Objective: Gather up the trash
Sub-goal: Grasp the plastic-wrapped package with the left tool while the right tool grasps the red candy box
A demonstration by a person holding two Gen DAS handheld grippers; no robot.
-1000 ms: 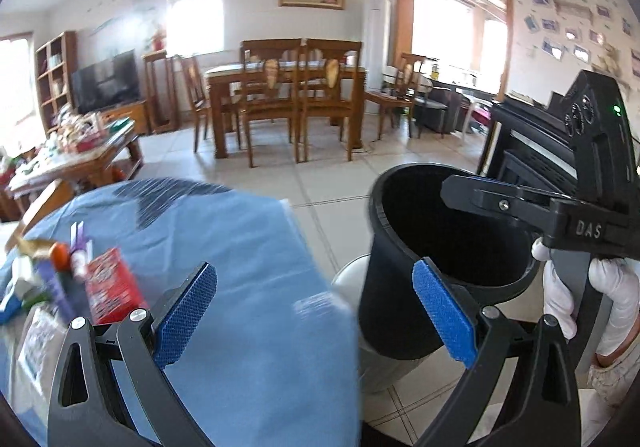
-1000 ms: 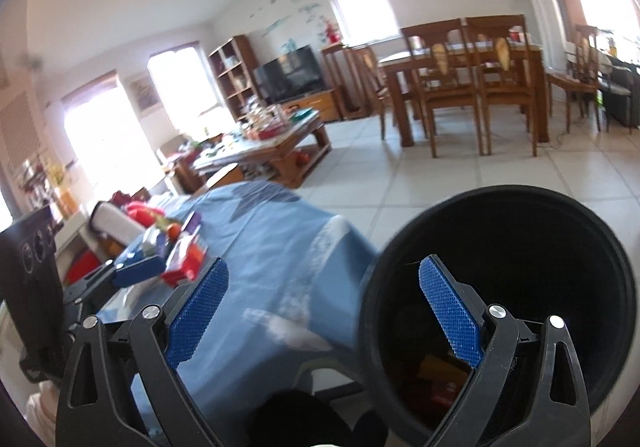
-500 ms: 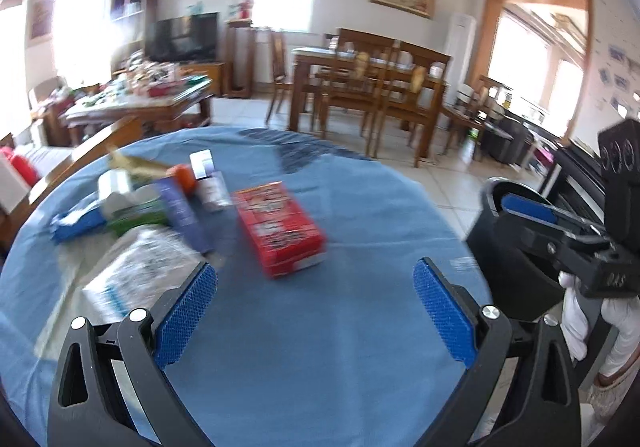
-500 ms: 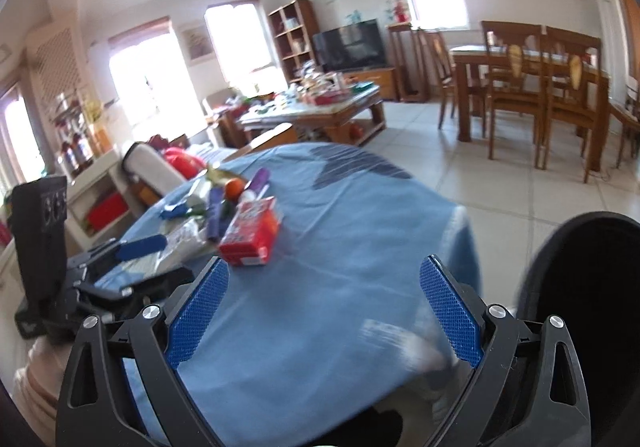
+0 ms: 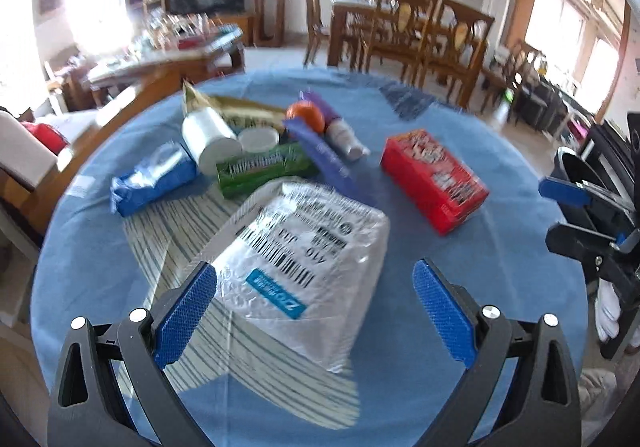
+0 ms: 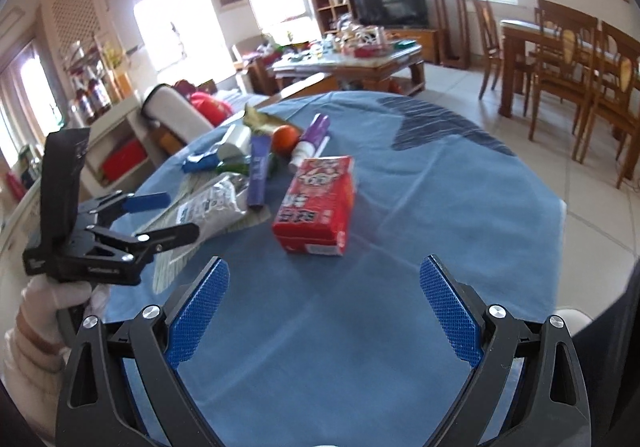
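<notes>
Trash lies on a round table with a blue cloth (image 5: 460, 279). A clear plastic package (image 5: 308, 259) with barcodes sits just ahead of my open left gripper (image 5: 316, 315), its near end between the fingers. A red carton (image 5: 434, 181) lies to its right; in the right wrist view the red carton (image 6: 318, 203) is ahead of my open, empty right gripper (image 6: 324, 311). Farther back are a green box (image 5: 264, 171), a blue packet (image 5: 154, 183), a white tub (image 5: 210, 143), a purple box (image 5: 328, 163) and an orange fruit (image 5: 306, 115). The black bin (image 5: 580, 175) stands off the table's right edge.
A striped cloth or mat (image 5: 192, 239) lies under the plastic package. Beyond the table are a cluttered coffee table (image 6: 352, 55), a wooden dining table with chairs (image 5: 408, 27) and tiled floor (image 6: 592, 207). A gloved hand (image 6: 44, 303) holds the left gripper.
Both grippers have swung away from the black bin and back over the table. The left one now faces the plastic package, the right one the red carton. Both stayed open.
</notes>
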